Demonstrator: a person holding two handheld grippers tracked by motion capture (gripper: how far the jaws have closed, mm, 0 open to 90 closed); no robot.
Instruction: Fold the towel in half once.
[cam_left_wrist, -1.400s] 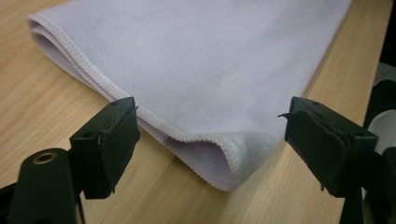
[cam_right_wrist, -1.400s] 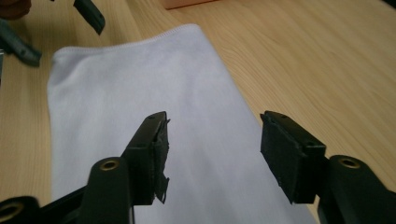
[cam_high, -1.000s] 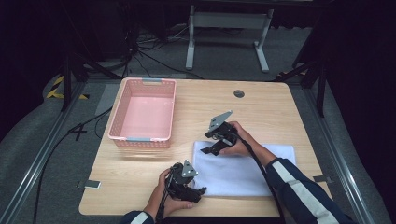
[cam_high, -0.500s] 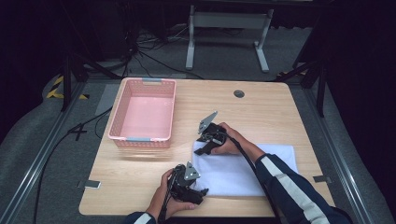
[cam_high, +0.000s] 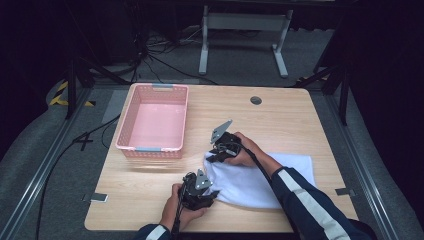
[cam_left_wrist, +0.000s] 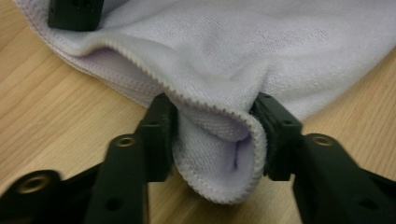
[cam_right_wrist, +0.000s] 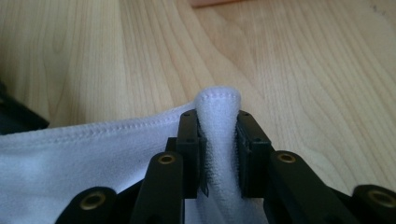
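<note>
A white towel (cam_high: 260, 180) lies flat on the front right of the wooden table (cam_high: 280, 120). My left gripper (cam_high: 209, 193) is at the towel's near left corner. In the left gripper view the towel's hem (cam_left_wrist: 219, 154) is bunched into a loop between the two pads, and the left gripper (cam_left_wrist: 217, 123) is shut on it. My right gripper (cam_high: 214, 156) is at the far left corner. There the right gripper (cam_right_wrist: 218, 140) pinches an upright ridge of towel (cam_right_wrist: 217, 105) tight. Both pairs of jaws have just been closing, with cloth between them.
A pink plastic basket (cam_high: 152, 90) stands at the table's left, a short way from the towel. A round cable hole (cam_high: 256, 100) sits near the far edge. The right gripper's black fingertip (cam_left_wrist: 74, 11) rests on the towel in the left gripper view.
The right gripper moved left and down to the towel's far left corner and closed on it. The left gripper stayed in place and closed on the near corner.
</note>
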